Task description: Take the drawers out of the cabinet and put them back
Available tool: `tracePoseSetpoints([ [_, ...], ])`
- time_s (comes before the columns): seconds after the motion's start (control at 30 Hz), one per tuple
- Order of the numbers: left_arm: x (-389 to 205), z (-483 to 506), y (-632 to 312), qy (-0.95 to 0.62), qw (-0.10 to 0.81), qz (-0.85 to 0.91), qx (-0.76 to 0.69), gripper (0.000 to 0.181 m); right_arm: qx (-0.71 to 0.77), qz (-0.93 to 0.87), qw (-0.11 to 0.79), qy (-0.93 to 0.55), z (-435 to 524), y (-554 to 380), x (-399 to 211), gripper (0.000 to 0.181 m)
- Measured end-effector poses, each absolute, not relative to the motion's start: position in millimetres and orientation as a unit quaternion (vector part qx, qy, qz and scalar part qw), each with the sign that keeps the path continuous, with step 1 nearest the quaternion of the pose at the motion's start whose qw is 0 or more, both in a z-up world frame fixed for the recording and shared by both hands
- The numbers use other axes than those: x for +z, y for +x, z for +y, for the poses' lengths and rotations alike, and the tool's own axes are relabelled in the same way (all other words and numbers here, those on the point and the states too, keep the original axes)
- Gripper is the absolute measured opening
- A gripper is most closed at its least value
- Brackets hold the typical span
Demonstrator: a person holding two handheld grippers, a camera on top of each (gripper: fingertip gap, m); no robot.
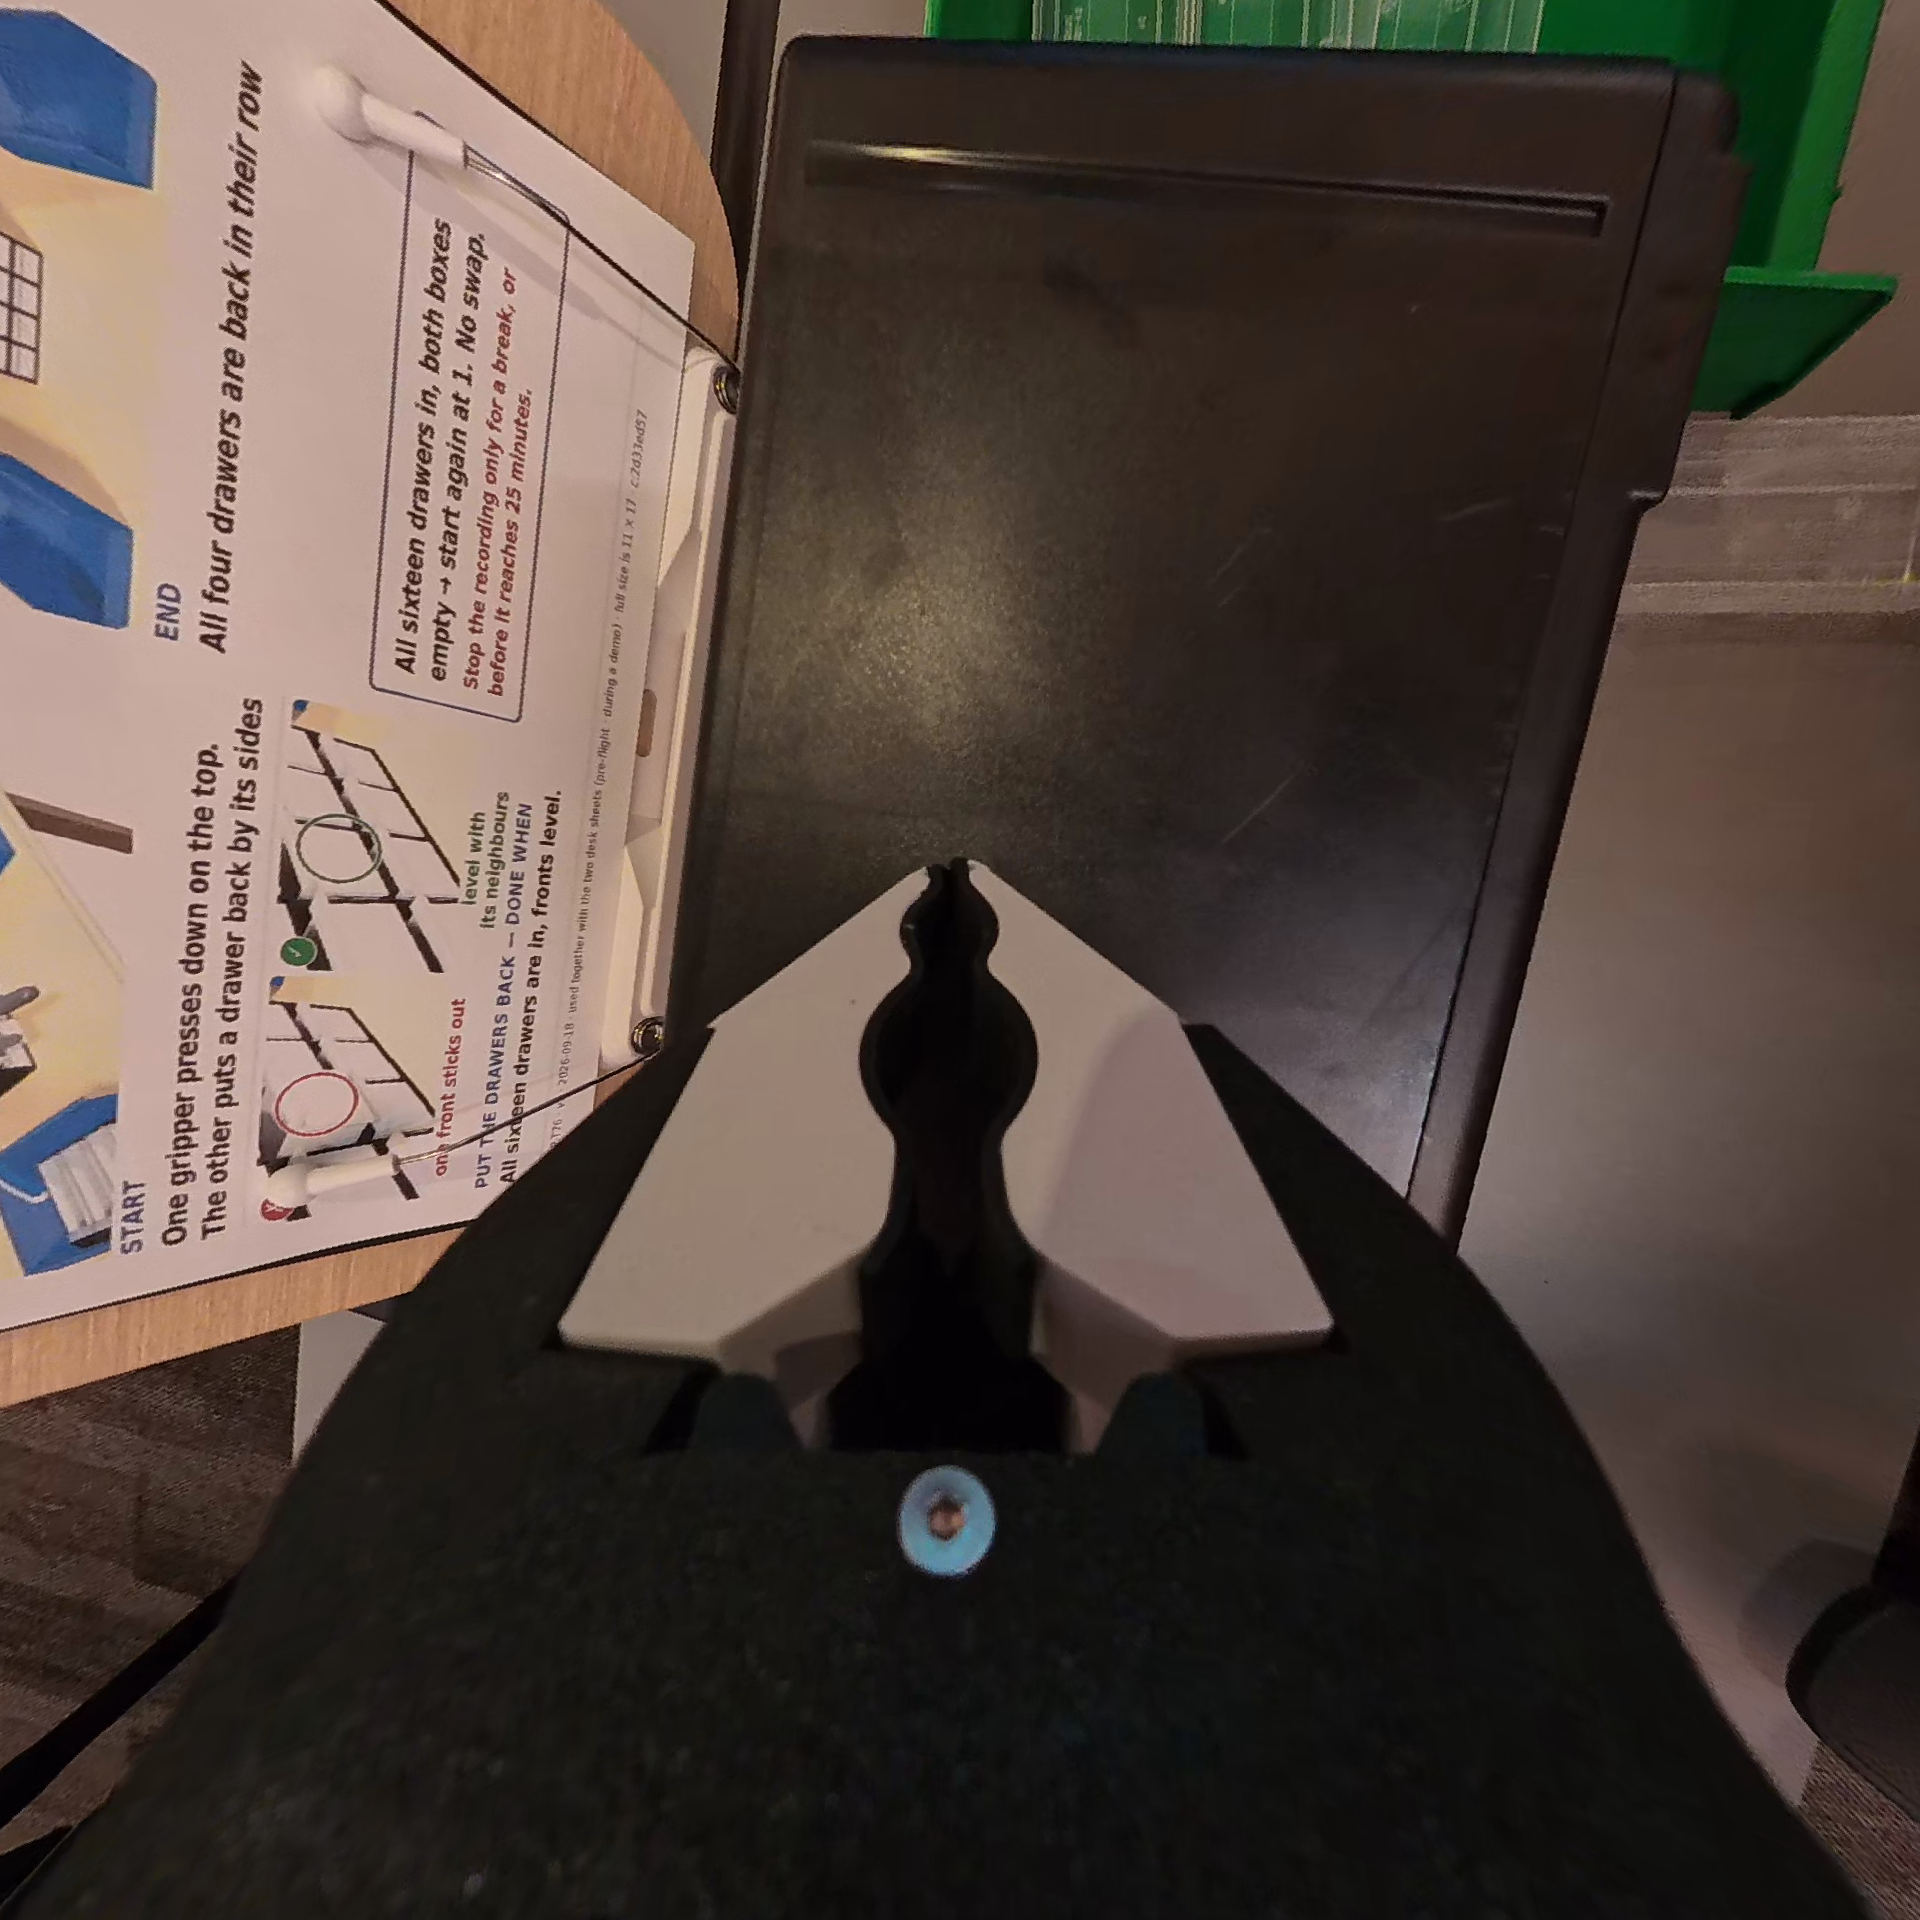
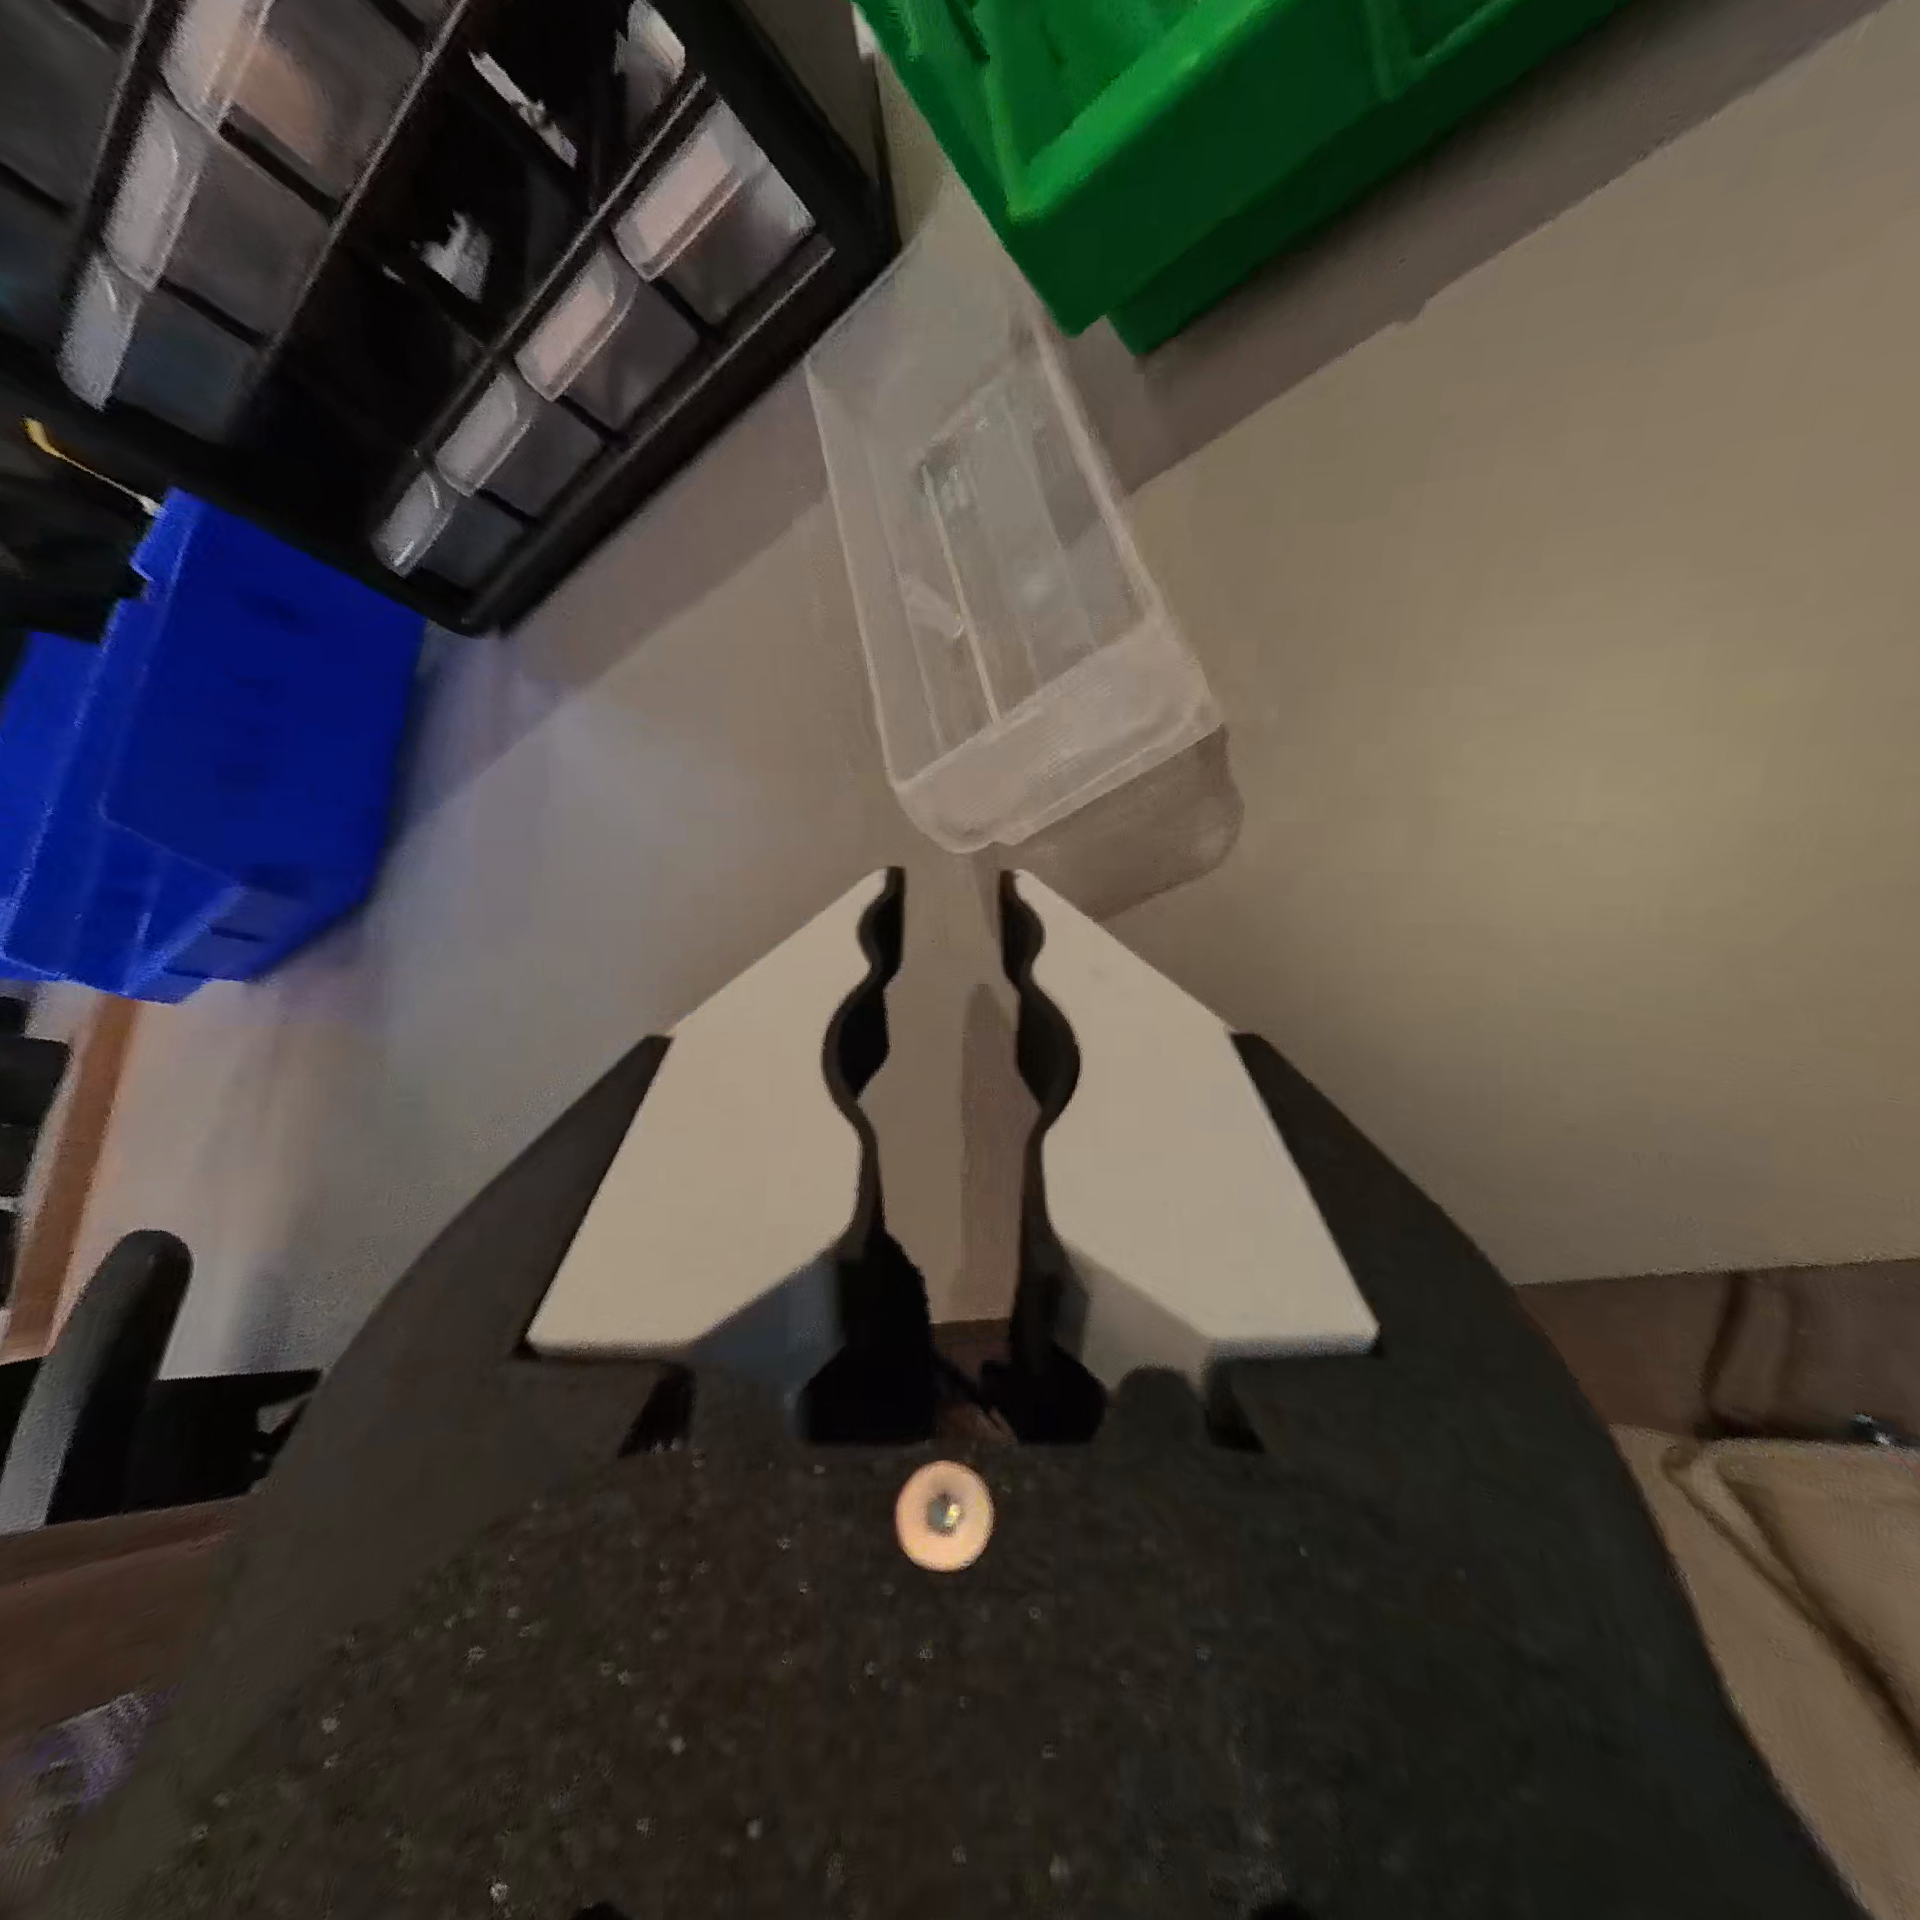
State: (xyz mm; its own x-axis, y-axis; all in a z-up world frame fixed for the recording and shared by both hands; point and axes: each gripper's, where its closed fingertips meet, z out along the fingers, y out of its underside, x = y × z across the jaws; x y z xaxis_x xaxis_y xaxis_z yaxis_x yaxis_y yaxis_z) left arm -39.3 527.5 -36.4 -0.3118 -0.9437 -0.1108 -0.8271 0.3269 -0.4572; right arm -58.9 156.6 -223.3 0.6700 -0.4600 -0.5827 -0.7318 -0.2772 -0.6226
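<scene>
In the left wrist view my left gripper (image 1: 951, 868) is shut and empty, its tips resting on or just above the flat black top of the cabinet (image 1: 1195, 540). In the right wrist view the cabinet (image 2: 447, 312) shows at the upper left, with clear drawers in most slots and a few dark, seemingly empty slots in the middle. A clear drawer (image 2: 1018, 603) lies out on the grey table, just beyond my right gripper (image 2: 951, 878). The right gripper is open by a narrow gap and holds nothing.
A green bin (image 2: 1226, 135) stands beyond the loose drawer; it also shows behind the cabinet in the left wrist view (image 1: 1797, 208). A blue bin (image 2: 197, 748) stands left of the cabinet. A printed instruction sheet (image 1: 312, 623) on a stand sits left of the cabinet. The grey table (image 2: 1507, 831) extends right.
</scene>
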Motion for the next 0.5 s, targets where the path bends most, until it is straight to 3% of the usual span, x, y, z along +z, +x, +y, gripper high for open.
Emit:
tracePoseSetpoints([
  [0.37, -36.4, 527.2, -38.7, -0.551, 0.184, 0.798, -0.162, 0.0, -0.03, 0.27, 0.41, -0.871, 161.7, -25.0, -200.8, 0.089],
  [0.5, -36.3, 526.7, -37.0, -0.551, 0.184, 0.797, -0.168, 0.0, -0.017, 0.234, 0.346, -0.908, 191.9, -18.1, -215.8, 0.099],
])
